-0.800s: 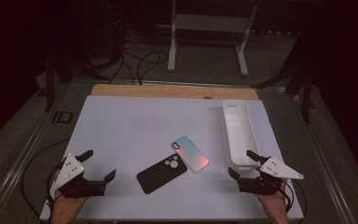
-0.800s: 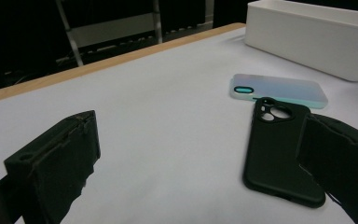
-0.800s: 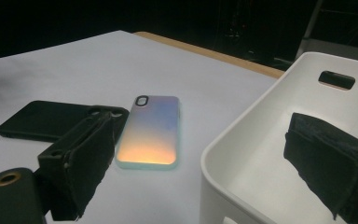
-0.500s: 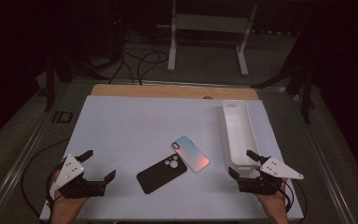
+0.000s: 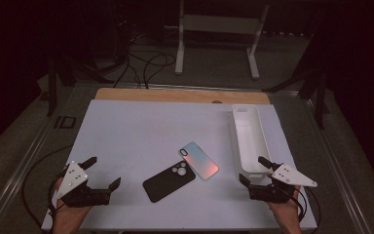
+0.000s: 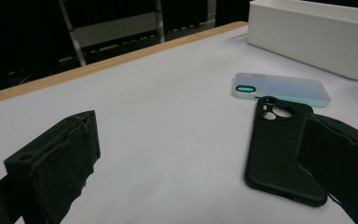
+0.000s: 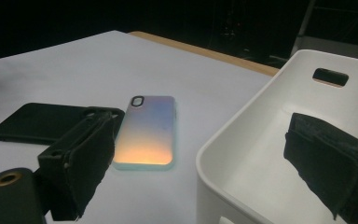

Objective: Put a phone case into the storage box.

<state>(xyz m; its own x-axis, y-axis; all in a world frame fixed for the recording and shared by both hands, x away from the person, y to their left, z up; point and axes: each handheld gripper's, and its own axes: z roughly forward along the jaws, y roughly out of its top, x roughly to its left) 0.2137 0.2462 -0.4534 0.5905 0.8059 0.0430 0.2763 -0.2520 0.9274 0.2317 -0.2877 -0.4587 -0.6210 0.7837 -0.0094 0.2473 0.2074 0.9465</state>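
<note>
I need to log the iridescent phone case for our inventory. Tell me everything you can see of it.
The iridescent phone case lies flat, back up, mid-table on the white table cover. Its glossy back shades from pale blue to orange, with a teal rim and an oval camera cutout. One corner touches or overlaps the black phone case. The white bin stands beside it, apart.

A white-topped rectangular table (image 5: 141, 131) with a bare wooden strip along its far edge carries three things. A matte black phone case (image 5: 169, 182) lies flat near the middle, camera cutouts toward the far side. Just beside it, corners close or touching, lies an iridescent pastel phone case (image 5: 199, 160). A long, narrow white plastic bin (image 5: 250, 139) stands along the right side.
</note>
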